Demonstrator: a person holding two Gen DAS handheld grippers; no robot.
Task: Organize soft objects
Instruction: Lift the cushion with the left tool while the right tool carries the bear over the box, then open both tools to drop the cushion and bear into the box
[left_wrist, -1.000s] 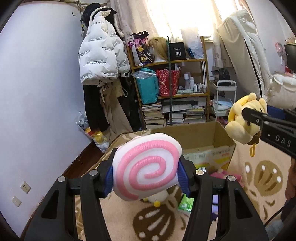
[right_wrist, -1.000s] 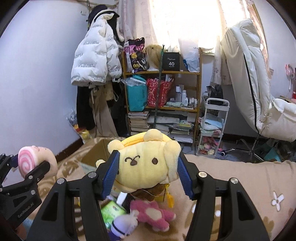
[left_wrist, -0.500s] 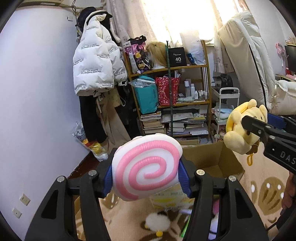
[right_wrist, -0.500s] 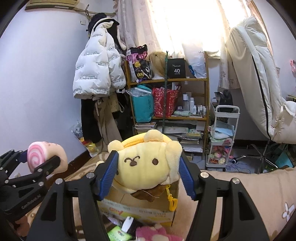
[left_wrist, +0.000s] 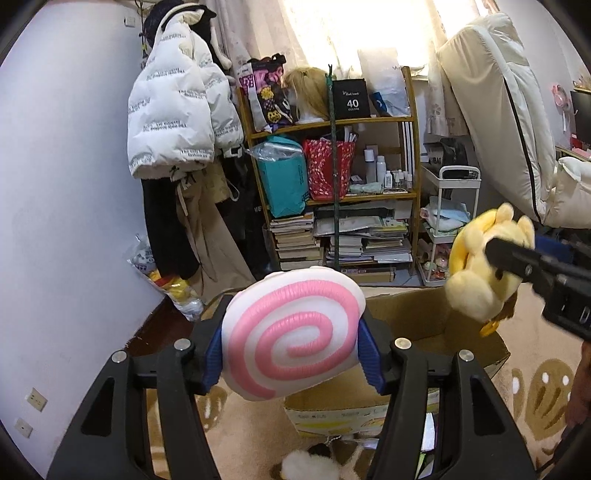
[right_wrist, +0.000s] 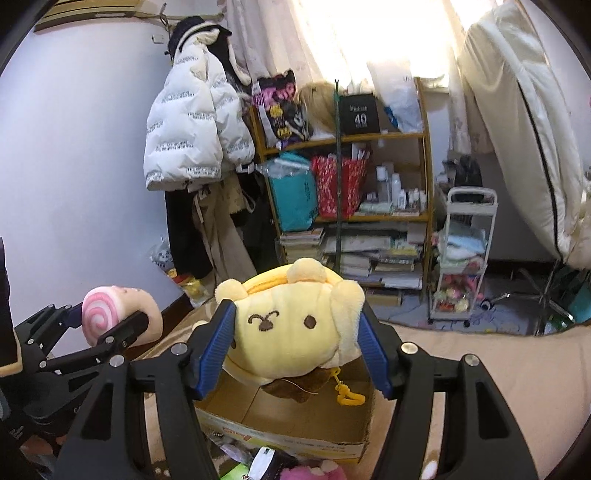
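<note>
My left gripper (left_wrist: 291, 354) is shut on a pink-and-white swirl plush (left_wrist: 291, 332), held in the air just left of an open cardboard box (left_wrist: 417, 321). It also shows at the left of the right wrist view (right_wrist: 110, 314). My right gripper (right_wrist: 291, 350) is shut on a yellow dog plush (right_wrist: 291, 325) with a brown base and yellow clip, held above the box (right_wrist: 295, 417). The dog plush shows at the right of the left wrist view (left_wrist: 480, 273).
A wooden shelf (left_wrist: 332, 192) with books and bags stands behind the box, with a hanging white puffer jacket (left_wrist: 177, 110) to its left and a small white cart (right_wrist: 465, 258) to its right. Loose toys (right_wrist: 306, 470) and a white pompom (left_wrist: 310, 465) lie on the patterned rug in front of the box.
Both grippers have risen and moved forward towards the box with their plush toys. The box now lies lower and nearer in both views.
</note>
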